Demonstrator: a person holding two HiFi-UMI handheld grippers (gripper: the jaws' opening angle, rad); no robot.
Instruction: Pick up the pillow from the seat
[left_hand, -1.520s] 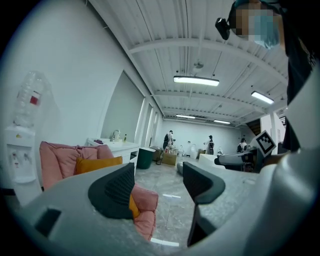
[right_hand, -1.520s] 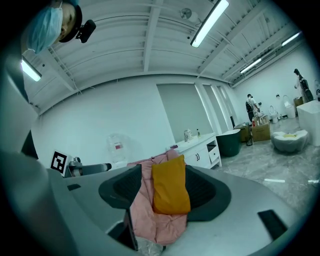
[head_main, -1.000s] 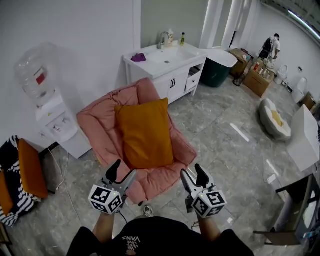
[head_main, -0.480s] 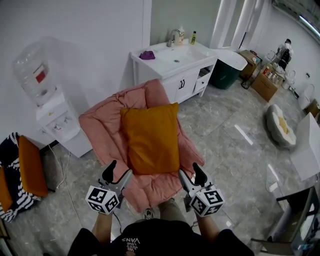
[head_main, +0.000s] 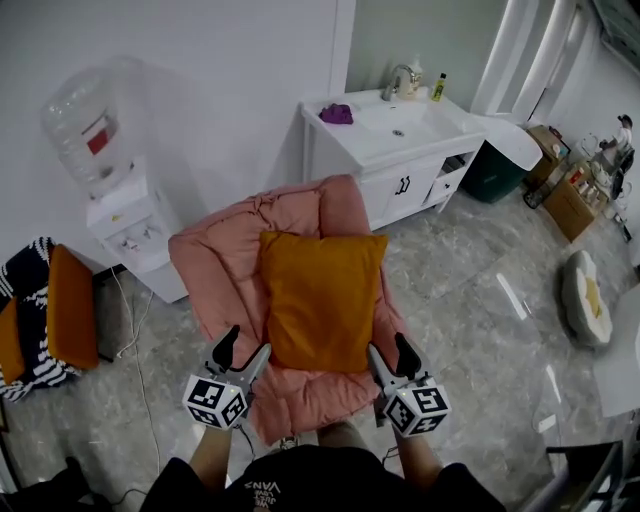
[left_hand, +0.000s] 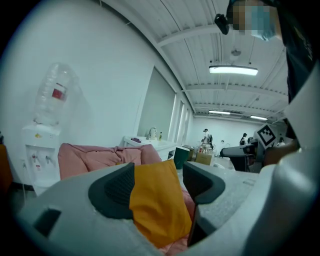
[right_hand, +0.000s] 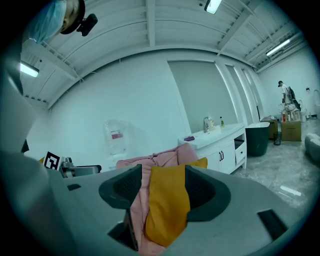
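An orange pillow (head_main: 320, 298) lies on a pink padded seat (head_main: 225, 265) in the middle of the head view. My left gripper (head_main: 240, 347) hovers at the seat's near left edge, open with nothing between its jaws. My right gripper (head_main: 392, 351) is held at the near right edge, open too and holding nothing. Both stop short of the pillow. In the left gripper view the pillow (left_hand: 157, 200) shows between the jaws, farther off. The right gripper view frames the pillow (right_hand: 167, 205) and the pink seat (right_hand: 145, 200) in its gap.
A white water dispenser (head_main: 125, 225) stands left of the seat. A white sink cabinet (head_main: 400, 150) is behind it to the right. An orange and striped cushion pile (head_main: 45, 320) sits at far left. Grey marble floor (head_main: 480, 290) spreads to the right, with people far off.
The person has stepped closer, so the seat and pillow sit more squarely ahead. Both grippers stay open and have kept their spacing near the seat's front edge.
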